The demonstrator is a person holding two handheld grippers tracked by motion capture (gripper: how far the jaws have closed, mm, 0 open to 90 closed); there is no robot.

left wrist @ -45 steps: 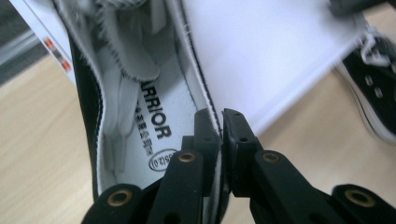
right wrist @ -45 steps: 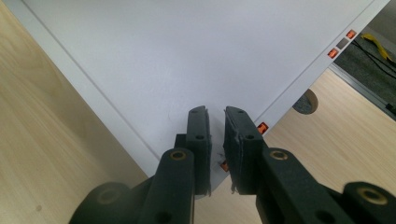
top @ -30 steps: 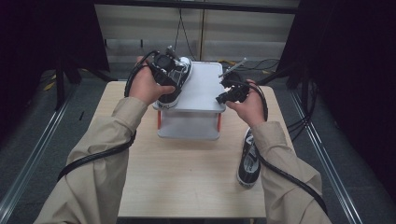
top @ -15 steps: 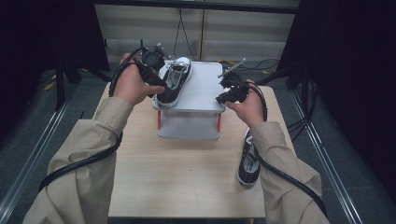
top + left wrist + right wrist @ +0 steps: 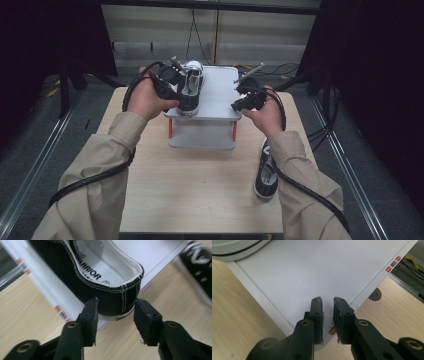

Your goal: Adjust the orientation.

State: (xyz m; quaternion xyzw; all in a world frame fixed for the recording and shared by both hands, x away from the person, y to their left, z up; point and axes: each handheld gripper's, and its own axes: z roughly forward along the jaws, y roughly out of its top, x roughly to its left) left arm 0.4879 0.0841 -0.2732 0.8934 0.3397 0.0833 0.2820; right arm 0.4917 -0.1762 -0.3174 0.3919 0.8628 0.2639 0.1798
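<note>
You've got even overhead light on the table, dark surroundings. Your left gripper view blurs the far shoe; soft glare whitens the shelf.

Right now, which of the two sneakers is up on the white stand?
The sneaker at the left tongs, heel between their jaws; the other sneaker lies on the table.

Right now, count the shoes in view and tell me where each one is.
2. One shoe sits on the white stand, its heel between the left claw's open jaws. The other shoe lies on the table by the person's right forearm.
</note>
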